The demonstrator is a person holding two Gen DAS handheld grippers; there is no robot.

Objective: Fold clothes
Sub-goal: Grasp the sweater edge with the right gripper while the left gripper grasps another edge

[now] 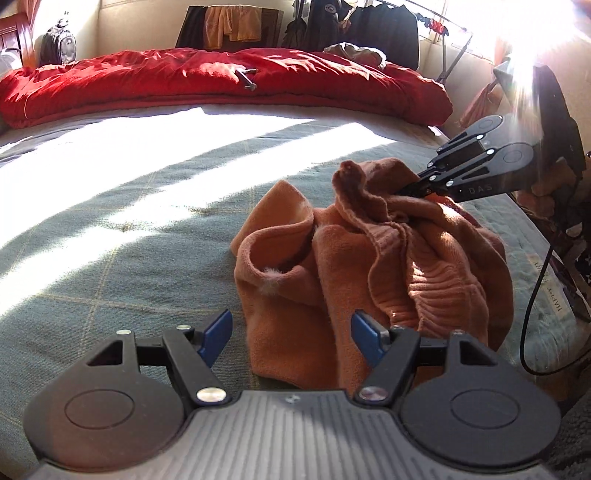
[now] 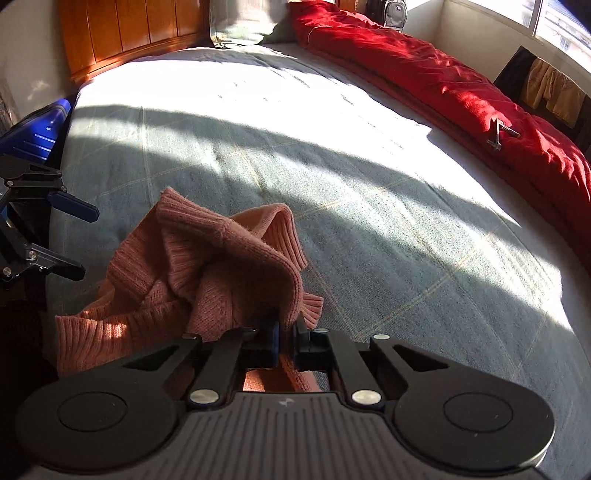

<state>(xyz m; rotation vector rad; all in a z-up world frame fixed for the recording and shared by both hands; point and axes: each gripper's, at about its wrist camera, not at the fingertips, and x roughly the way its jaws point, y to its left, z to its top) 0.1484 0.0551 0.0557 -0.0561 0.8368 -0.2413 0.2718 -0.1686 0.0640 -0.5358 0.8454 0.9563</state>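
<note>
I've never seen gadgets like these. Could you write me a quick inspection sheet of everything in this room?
Surface: bed with grey-green checked cover, partly sunlit.
Job's things: orange knit sweater, crumpled in a heap.
Clutter: red quilt; metal piece lying on it.
Grippers: right gripper clamped on sweater edge; left gripper open, at the sweater, holding nothing.
Cables: black cable hanging beside bed.
Surroundings: wooden headboard, hung clothes, backpack.

Harsh window sun, blown glare, deep shadows, fisheye bending.
</note>
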